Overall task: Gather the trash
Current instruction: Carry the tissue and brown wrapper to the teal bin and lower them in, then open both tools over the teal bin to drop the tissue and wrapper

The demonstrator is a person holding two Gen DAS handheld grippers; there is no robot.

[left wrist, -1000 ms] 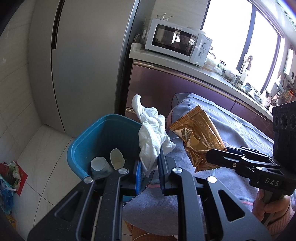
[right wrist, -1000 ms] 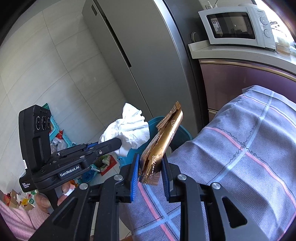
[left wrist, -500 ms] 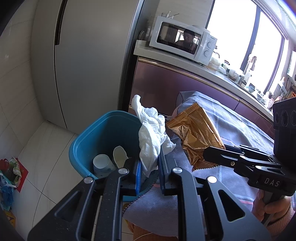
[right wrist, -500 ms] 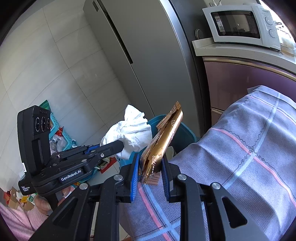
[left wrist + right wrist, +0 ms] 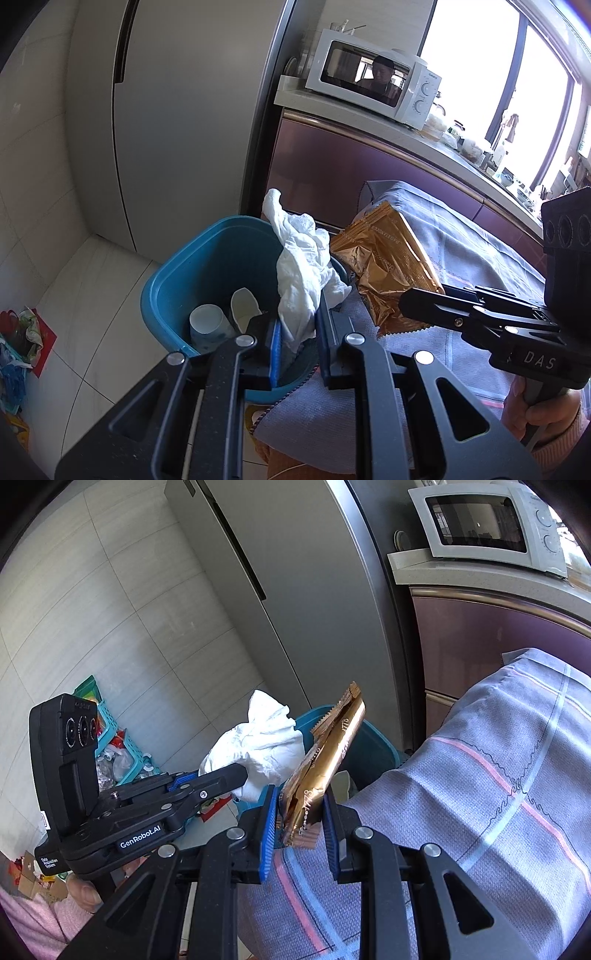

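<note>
Tissue (image 5: 301,273) in left tool (image 5: 297,354)

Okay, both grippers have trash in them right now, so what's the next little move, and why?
Probably open the left gripper. It is shut on the crumpled white tissue, which hangs over the rim of the blue bin, so it should drop in beside the paper cup. The gold wrapper looks further toward the table.

Crumpled white tissue (image 5: 303,266): held upright above the right rim of the teal bin (image 5: 162,295). Gold foil wrapper (image 5: 384,262): creased, serrated ends, held upright just right of the tissue, over the bin's right edge. Inside the bin: white paper cup (image 5: 207,325) and a flattened white cup (image 5: 243,306).
</note>
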